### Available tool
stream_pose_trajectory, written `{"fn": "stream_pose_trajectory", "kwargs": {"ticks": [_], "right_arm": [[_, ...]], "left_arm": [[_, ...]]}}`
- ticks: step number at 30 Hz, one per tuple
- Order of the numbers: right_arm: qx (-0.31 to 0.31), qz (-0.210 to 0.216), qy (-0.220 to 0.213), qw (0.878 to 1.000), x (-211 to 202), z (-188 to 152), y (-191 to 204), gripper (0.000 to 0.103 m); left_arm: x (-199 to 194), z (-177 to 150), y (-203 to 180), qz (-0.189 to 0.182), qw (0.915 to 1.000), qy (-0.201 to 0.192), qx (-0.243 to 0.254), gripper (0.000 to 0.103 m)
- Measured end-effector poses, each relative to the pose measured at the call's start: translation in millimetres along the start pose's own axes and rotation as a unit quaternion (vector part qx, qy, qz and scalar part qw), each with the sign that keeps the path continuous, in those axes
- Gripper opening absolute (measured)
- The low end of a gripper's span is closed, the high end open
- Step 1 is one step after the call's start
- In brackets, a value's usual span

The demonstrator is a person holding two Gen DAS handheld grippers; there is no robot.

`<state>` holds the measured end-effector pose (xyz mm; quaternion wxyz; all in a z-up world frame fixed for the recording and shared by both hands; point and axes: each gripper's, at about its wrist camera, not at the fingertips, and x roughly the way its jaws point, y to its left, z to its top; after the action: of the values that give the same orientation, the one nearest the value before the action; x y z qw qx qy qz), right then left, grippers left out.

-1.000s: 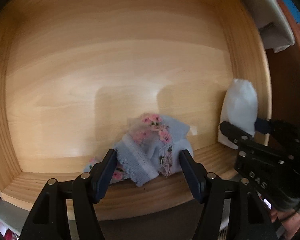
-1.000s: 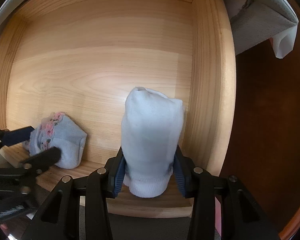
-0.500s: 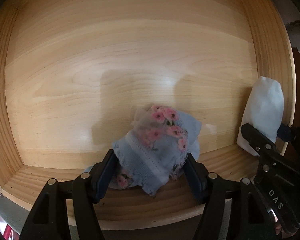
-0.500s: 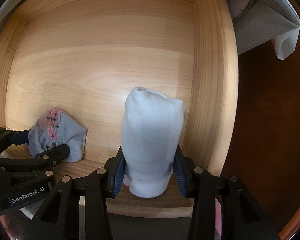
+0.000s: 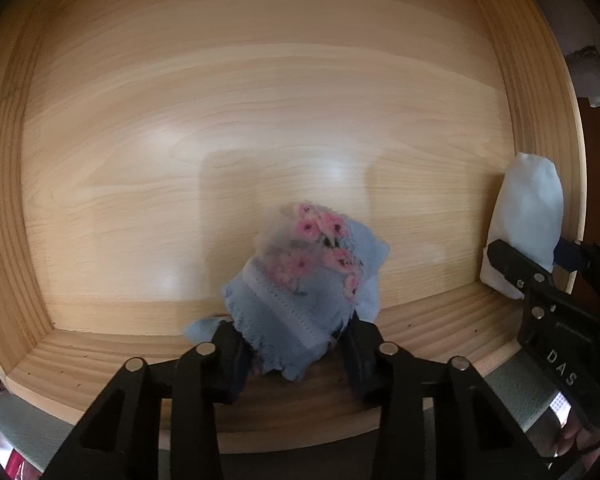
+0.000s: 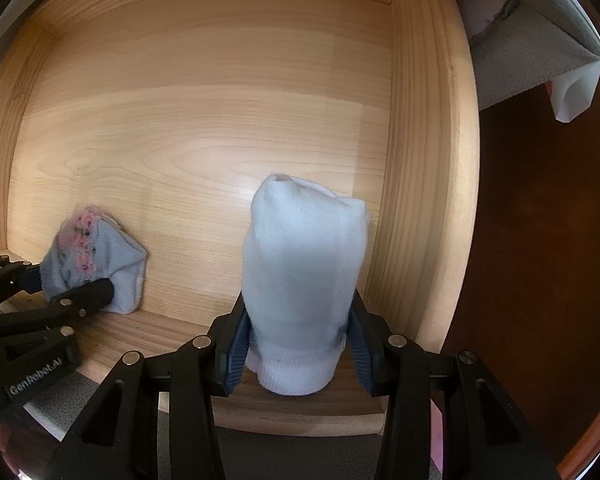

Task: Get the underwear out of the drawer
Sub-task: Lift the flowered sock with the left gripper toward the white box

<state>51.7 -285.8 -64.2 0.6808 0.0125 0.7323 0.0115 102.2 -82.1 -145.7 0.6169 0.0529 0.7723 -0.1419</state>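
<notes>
A light blue underwear piece with pink flowers (image 5: 304, 280) lies bunched against the near wall of the wooden drawer (image 5: 220, 120). My left gripper (image 5: 296, 350) points down over it. Its jaws are closing, and both pads press into the blue cloth. At the drawer's right corner my right gripper (image 6: 298, 350) is shut on an upright white folded garment (image 6: 304, 264). The right wrist view shows the blue underwear (image 6: 96, 264) at the left with the left gripper (image 6: 56, 284) around it. The left wrist view shows the white garment (image 5: 528, 212) at the far right, in the right gripper (image 5: 540, 260).
The drawer floor (image 6: 180, 100) is bare pale wood with upright walls all round. A grey padded edge (image 6: 520, 52) overhangs the upper right. Dark brown wood (image 6: 540, 240) lies right of the drawer's side wall.
The left jaws have narrowed from wide apart onto the blue underwear, squeezing it, and that gripper has come in closer. The right gripper and white garment have not moved.
</notes>
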Motion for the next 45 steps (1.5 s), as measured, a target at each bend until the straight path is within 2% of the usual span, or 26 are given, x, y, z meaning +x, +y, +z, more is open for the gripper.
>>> {"fn": "stream_pose_trajectory", "kwargs": {"ticks": [11,16,26,33,45], "right_arm": [[-0.004,-0.007,0.006,1.000,9.0,5.0,28.4,0.041],[-0.008,-0.008,0.012,1.000,14.5,7.8,40.6,0.042],[-0.010,-0.014,0.019,1.000,16.3,13.6,50.9,0.043],[-0.014,-0.020,0.023,0.999,15.8,12.4,51.9,0.043],[-0.018,-0.028,0.028,0.999,21.8,17.5,73.3,0.043]], "left_arm": [[-9.8,-1.9,15.8,0.013,0.9998,-0.004,-0.011,0.031],[-15.8,-4.2,15.2,0.031,0.9993,-0.014,-0.014,0.029],[-34.6,-23.2,16.0,0.020,0.9990,-0.037,-0.017,0.028],[-54.4,-36.0,23.2,0.014,0.9980,-0.061,-0.013,0.028],[-112.4,-51.9,28.6,0.012,0.9913,-0.131,-0.003,0.028]]}}
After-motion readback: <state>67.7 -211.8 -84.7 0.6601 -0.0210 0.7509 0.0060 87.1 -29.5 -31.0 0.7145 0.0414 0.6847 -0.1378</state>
